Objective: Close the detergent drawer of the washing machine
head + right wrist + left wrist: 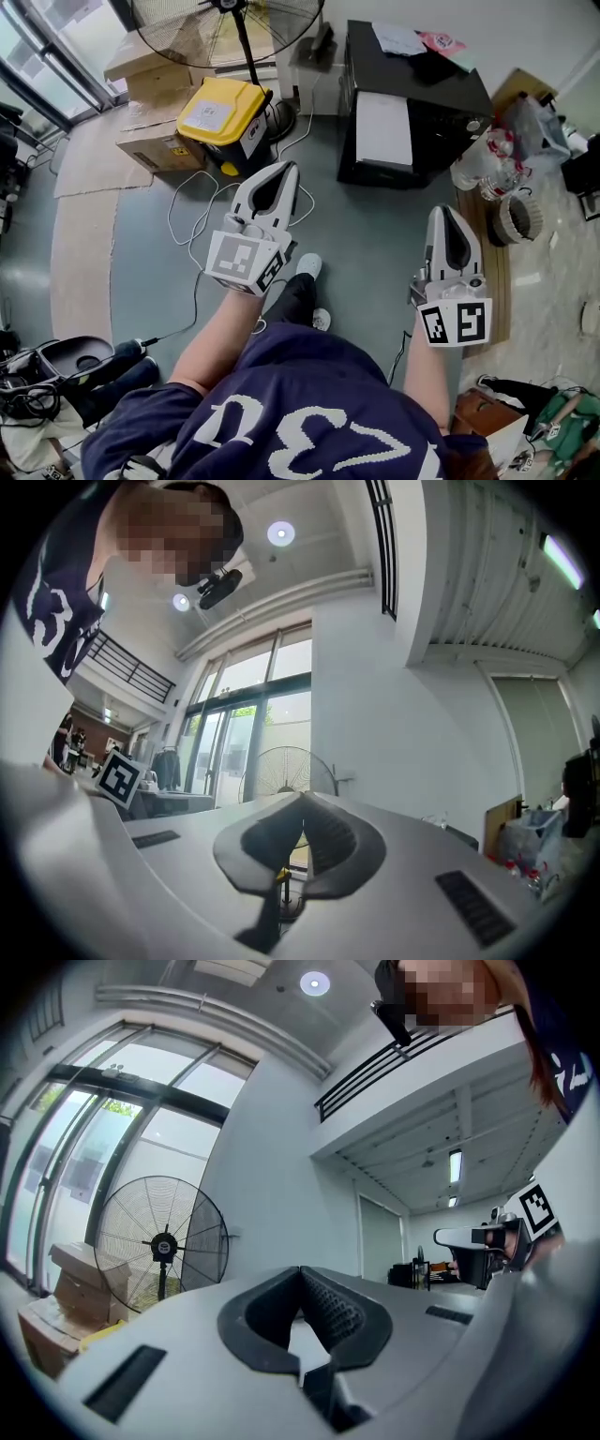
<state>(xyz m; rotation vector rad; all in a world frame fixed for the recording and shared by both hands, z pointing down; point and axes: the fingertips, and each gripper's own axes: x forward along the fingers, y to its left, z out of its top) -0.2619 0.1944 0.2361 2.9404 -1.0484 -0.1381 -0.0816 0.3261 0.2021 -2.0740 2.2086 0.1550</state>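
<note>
Jaws clenched on nothing: left gripper (285, 174), right gripper (444, 217), both aimed ahead over the floor (375, 244). No detergent drawer in any view, so nearer hand undecidable.

Daylight from the tall windows (94, 1166) at nine o'clock fills the left gripper view, and the glass is washed out pale. A round ceiling lamp (315, 982) at twelve o'clock glares with a halo, and a strip light (455, 1163) glows at three o'clock. Both gripper views bow straight lines and darken to black at the corners. The left tongs (302, 1279) at six o'clock look slightly soft. The head view is bright and even, with faint shadows on the floor (375, 234).
</note>
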